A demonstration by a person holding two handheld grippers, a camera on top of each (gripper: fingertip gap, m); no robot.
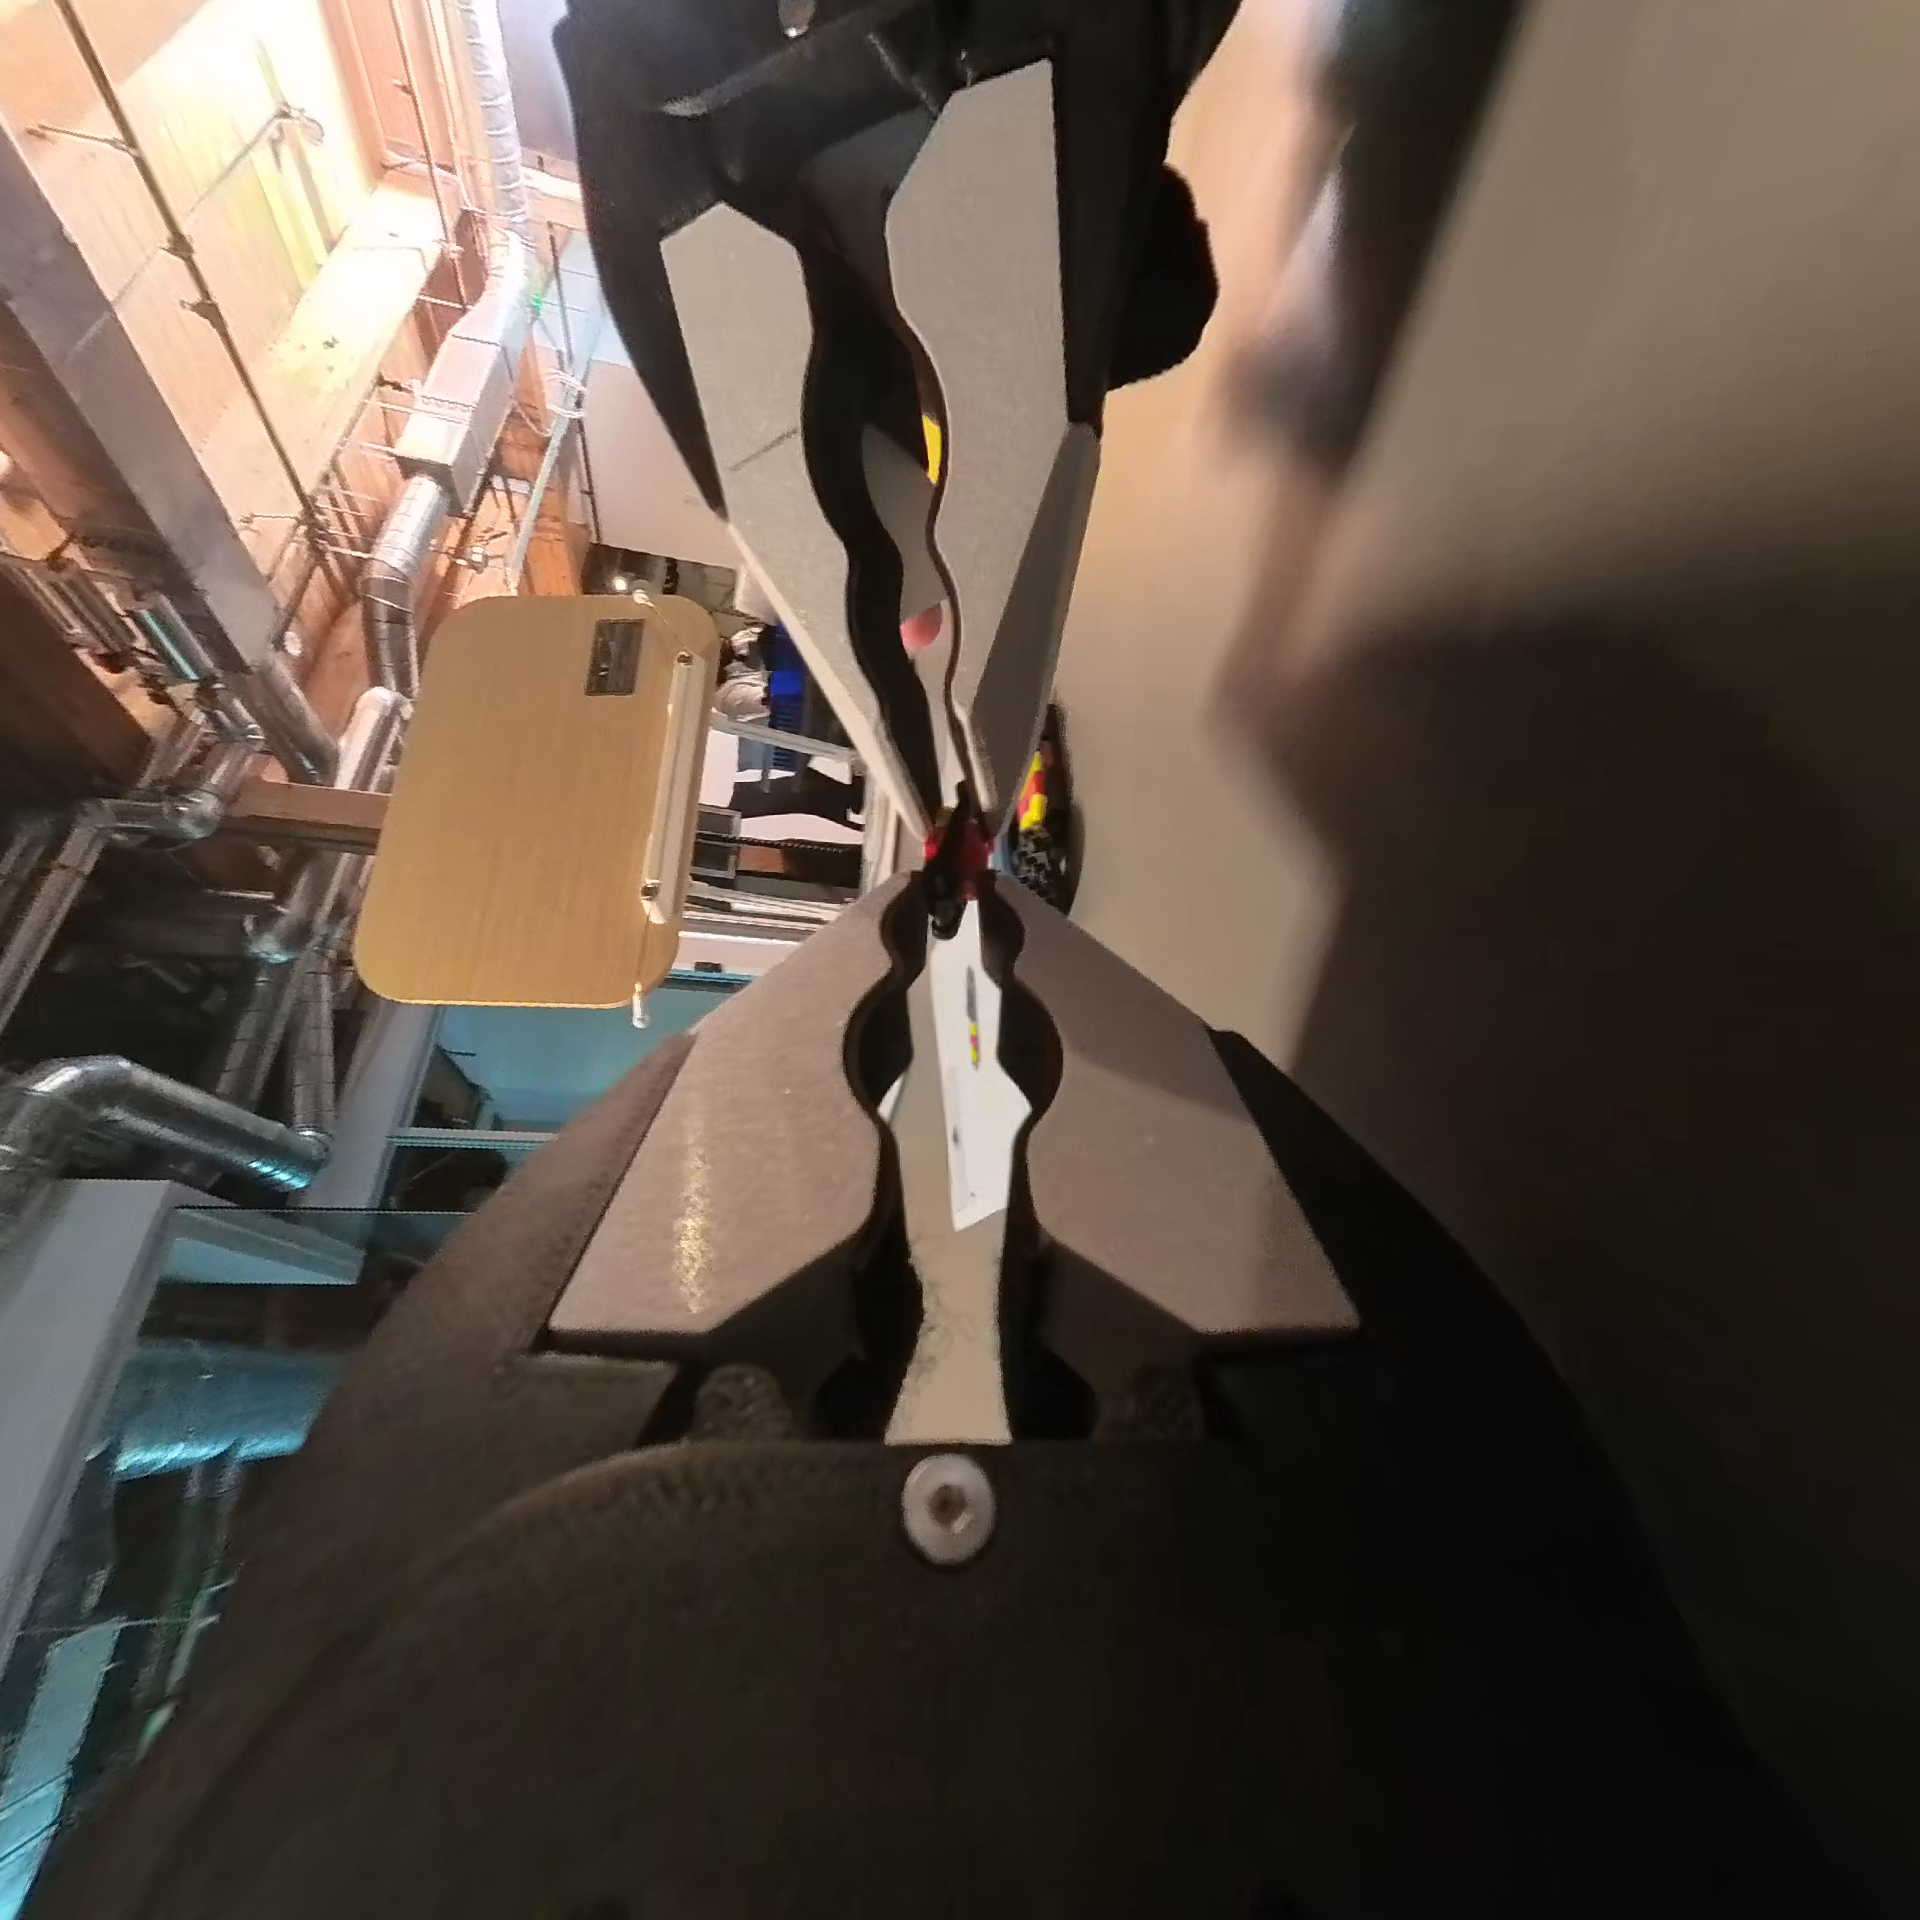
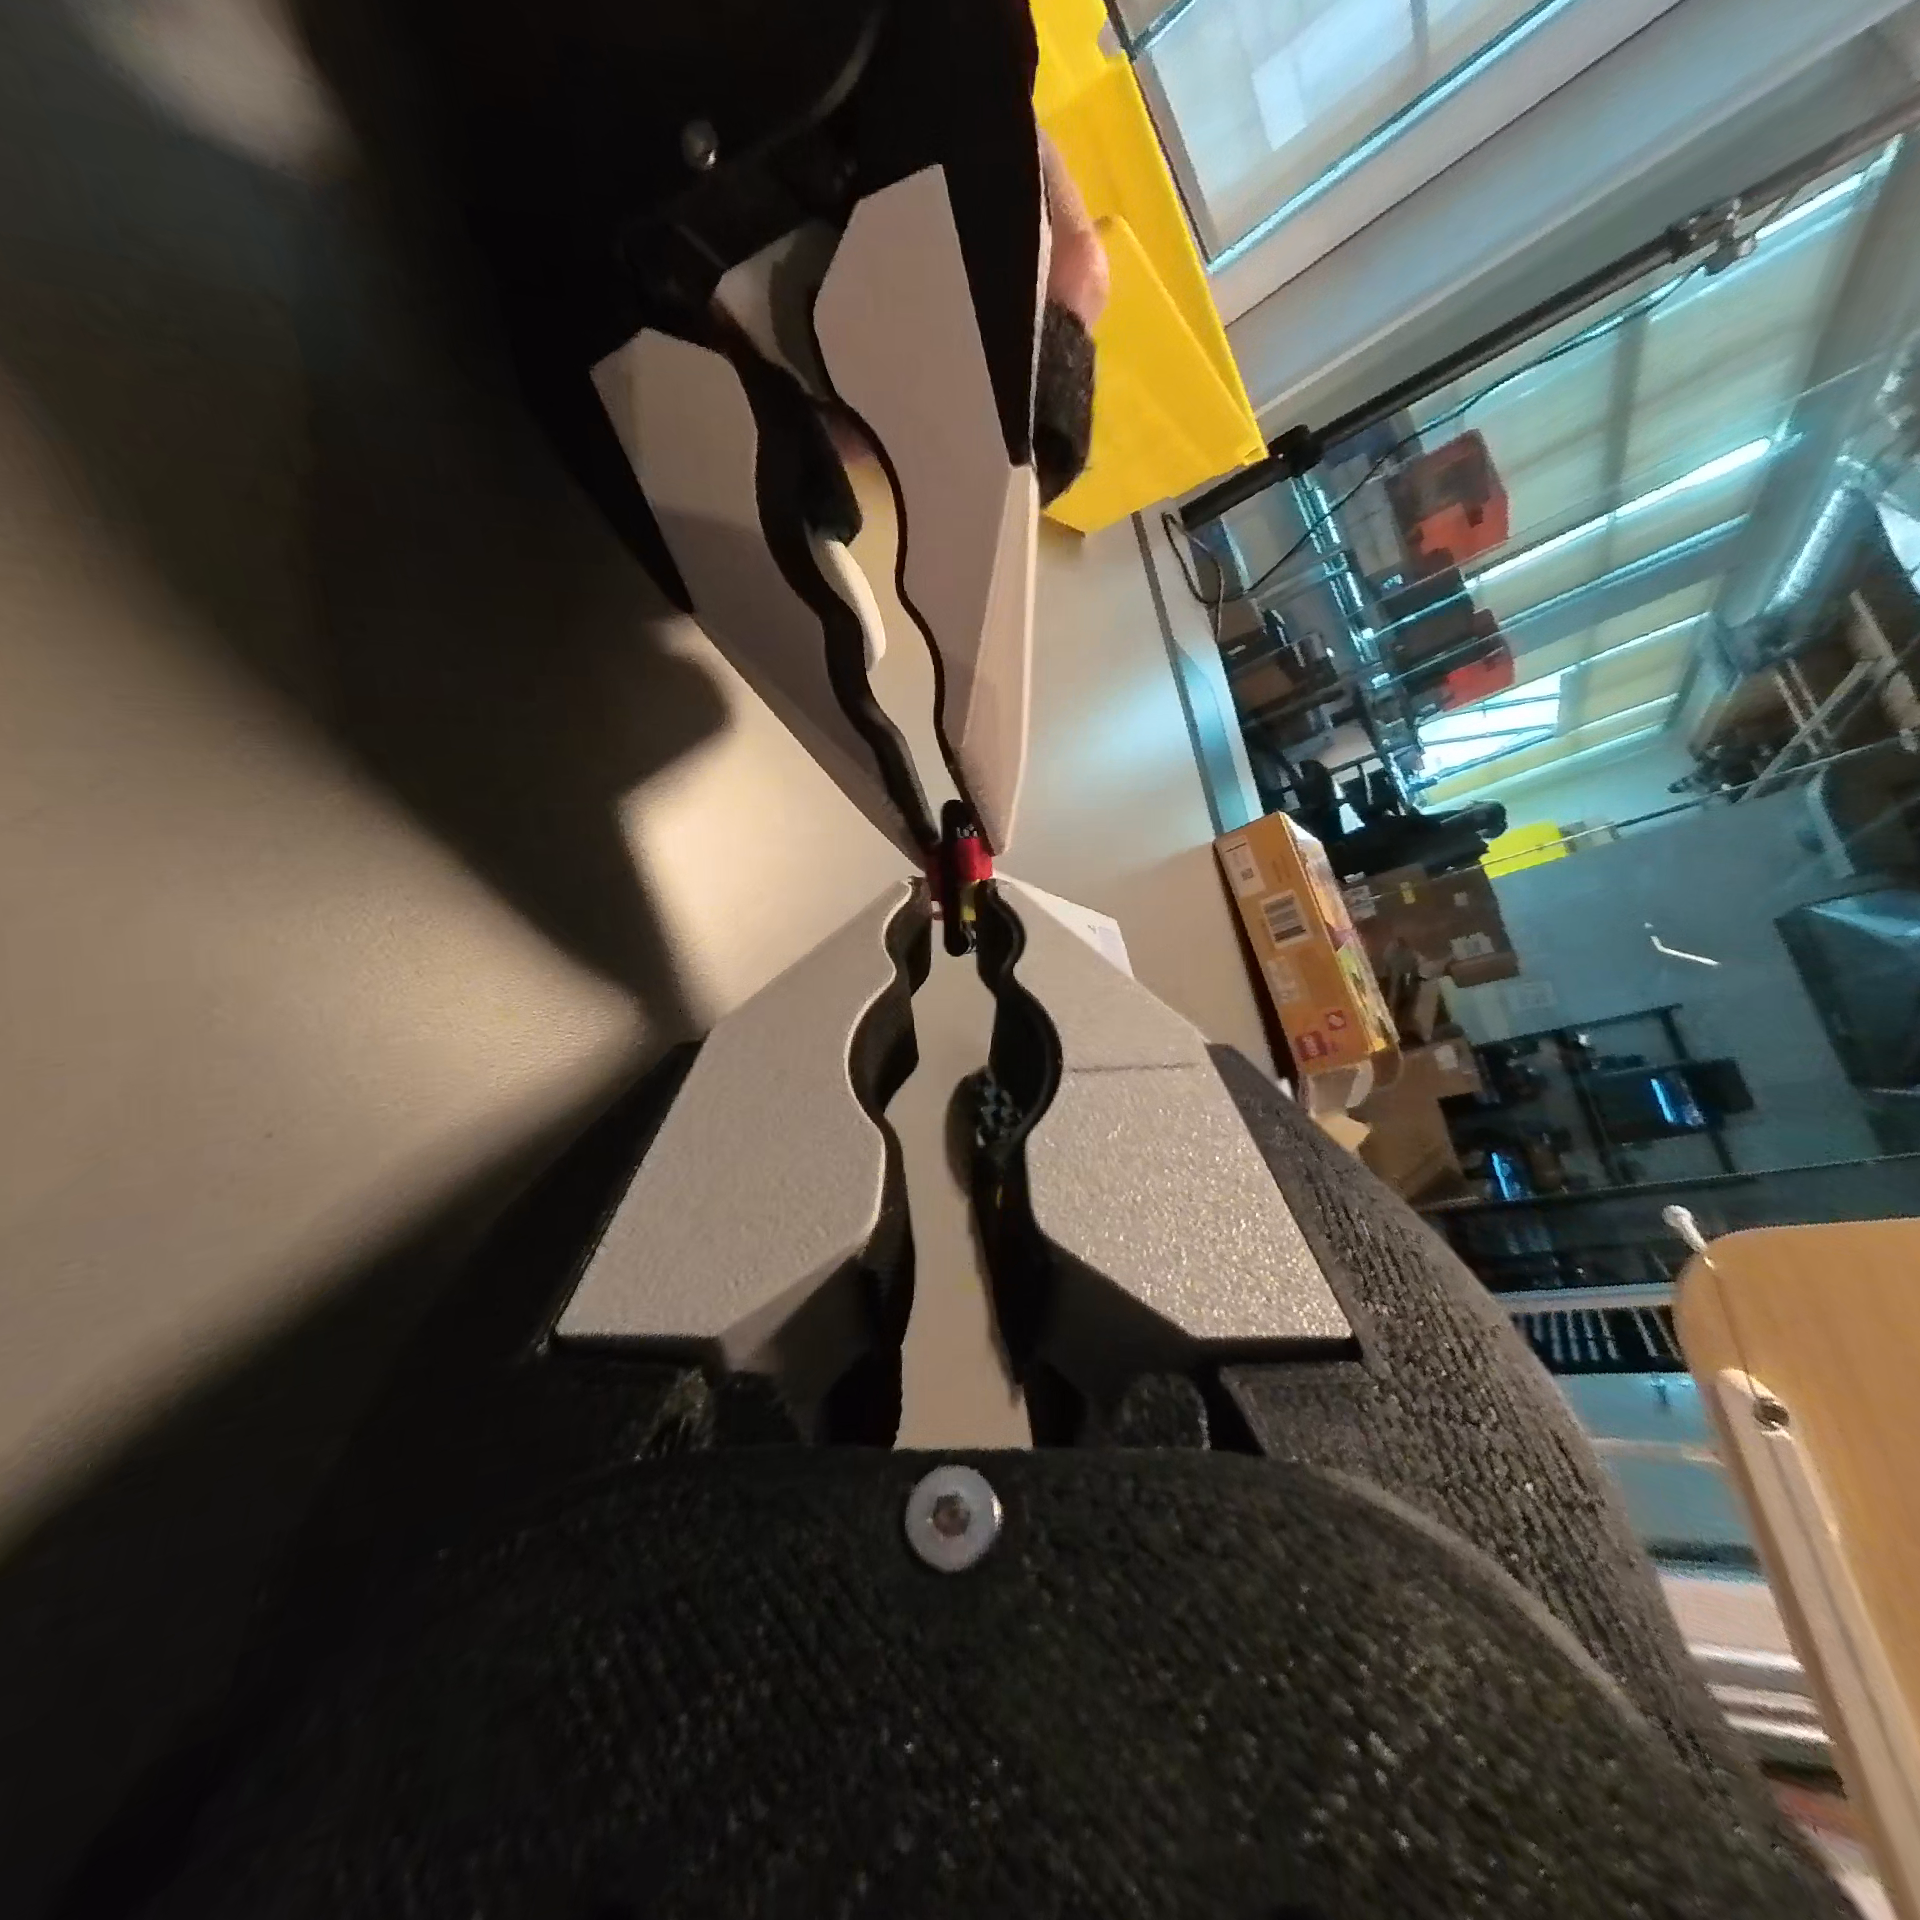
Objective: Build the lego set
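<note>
The views are turned sideways. My two grippers meet tip to tip above the table. A small red and black lego assembly point(image 1: 956, 857) sits between the tips and also shows in the right wrist view point(image 2: 961, 862). My left gripper point(image 1: 949, 909) is shut on its black end. My right gripper point(image 2: 958, 916) is shut on its other end. The right gripper comes in from the top of the left wrist view point(image 1: 961, 805). The left gripper comes in from the top of the right wrist view point(image 2: 951, 821). The fingers hide most of the assembly.
A white instruction sheet point(image 1: 971, 1091) lies on the beige table point(image 1: 1558, 727). Loose coloured bricks point(image 1: 1034, 800) lie on a dark tray beyond the tips. A yellow bin point(image 2: 1132, 312) and a yellow lego box point(image 2: 1309, 935) stand on the table. A wooden chair back point(image 1: 520, 800) stands nearby.
</note>
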